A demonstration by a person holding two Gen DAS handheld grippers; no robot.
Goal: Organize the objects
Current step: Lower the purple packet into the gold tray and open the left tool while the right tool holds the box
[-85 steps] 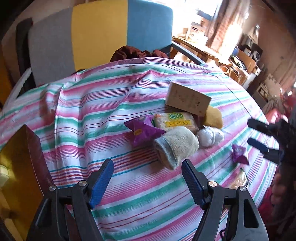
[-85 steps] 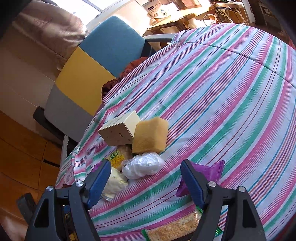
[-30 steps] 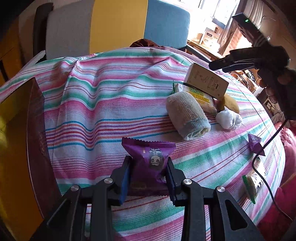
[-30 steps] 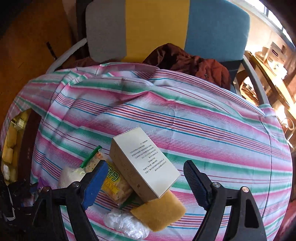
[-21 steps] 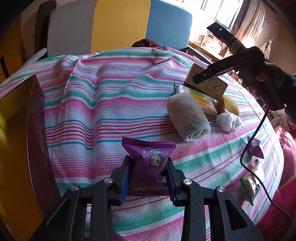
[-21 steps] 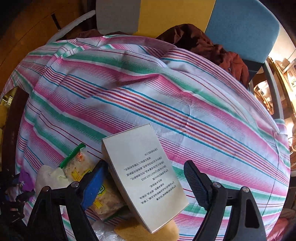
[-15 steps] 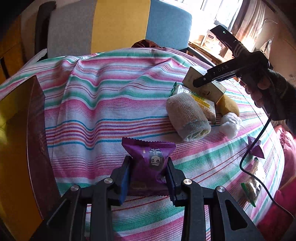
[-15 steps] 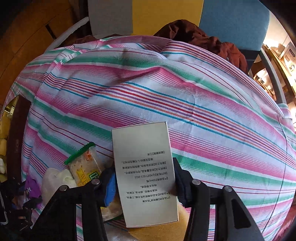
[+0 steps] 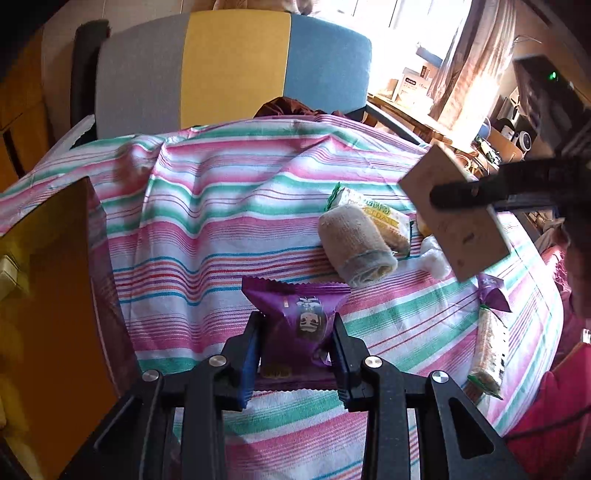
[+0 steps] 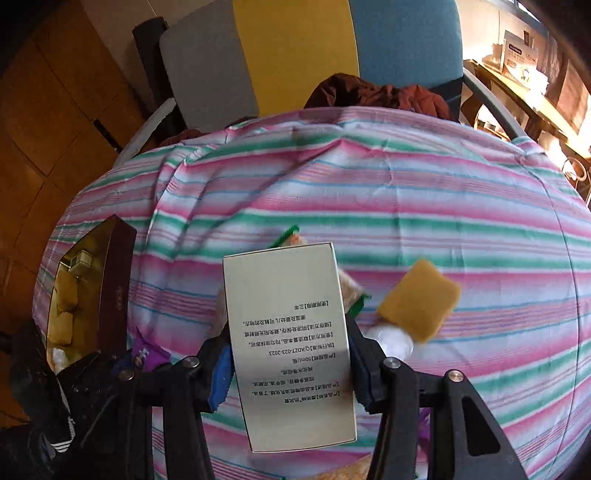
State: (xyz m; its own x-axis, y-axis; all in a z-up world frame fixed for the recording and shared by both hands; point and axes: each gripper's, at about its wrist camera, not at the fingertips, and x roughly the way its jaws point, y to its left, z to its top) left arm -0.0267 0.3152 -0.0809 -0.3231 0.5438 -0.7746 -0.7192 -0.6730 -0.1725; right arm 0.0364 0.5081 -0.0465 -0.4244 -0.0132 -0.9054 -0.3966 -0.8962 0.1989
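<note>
my right gripper (image 10: 290, 363) just squeezed box (image 10: 288, 339), lifted it off pile. left gripper (image 9: 295, 350) still pinching purple snack (image 9: 299, 317). both go in bin (image 10: 114, 280) at table's left edge next.

A chair (image 9: 236, 70) with a grey, yellow and blue back fills the upper middle of both views, a dark red-brown cloth (image 10: 373, 92) bunched on its seat. Orange-brown wooden panelling (image 10: 55, 110) runs down the left side. At upper right, strong daylight pours through a window (image 9: 402, 26) beside a curtain (image 9: 458, 74) onto a cluttered wooden desk (image 10: 532, 99).
</note>
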